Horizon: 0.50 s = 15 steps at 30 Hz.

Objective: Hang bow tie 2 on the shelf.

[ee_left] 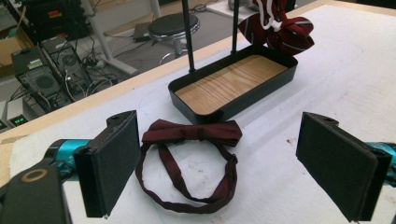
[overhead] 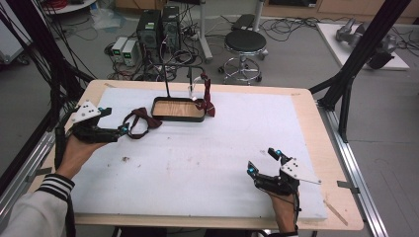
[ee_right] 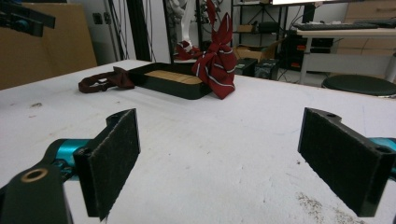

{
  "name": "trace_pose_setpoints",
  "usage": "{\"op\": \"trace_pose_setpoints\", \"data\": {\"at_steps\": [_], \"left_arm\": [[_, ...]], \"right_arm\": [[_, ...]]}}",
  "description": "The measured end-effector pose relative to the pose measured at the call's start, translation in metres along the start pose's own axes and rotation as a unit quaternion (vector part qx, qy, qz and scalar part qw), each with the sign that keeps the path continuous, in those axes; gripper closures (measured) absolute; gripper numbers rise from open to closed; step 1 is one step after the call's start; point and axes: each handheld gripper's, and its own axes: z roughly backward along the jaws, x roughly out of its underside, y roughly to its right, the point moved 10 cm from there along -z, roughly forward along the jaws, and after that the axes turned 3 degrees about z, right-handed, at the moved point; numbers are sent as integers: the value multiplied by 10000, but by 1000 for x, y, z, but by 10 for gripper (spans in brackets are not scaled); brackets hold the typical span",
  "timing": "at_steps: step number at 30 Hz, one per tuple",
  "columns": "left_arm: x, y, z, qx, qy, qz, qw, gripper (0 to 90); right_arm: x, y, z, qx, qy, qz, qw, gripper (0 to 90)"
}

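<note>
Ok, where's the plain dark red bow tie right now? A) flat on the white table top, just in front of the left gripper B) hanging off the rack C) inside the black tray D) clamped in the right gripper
A: the bow tie lies with its strap looped on the white table top, outside the black tray, ahead of the left gripper, whose jaws stand open and apart from it.

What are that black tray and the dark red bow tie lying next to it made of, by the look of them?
The tray looks like thin metal with a matte black finish: crisp, slim walls and rounded corners. Its floor shows light wood grain, though it could be a printed veneer. The bow tie looks like woven fabric, dull dark red, with soft folds and a limp strap that lies in a loose loop.
</note>
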Motion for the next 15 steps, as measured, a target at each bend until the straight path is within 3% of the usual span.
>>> {"op": "trace_pose_setpoints", "data": {"at_steps": [15], "left_arm": [[-13, 5, -26, -201, -473, -205, 9985, 144]], "right_arm": [[12, 0, -4, 28, -62, 16, 10000, 121]]}}
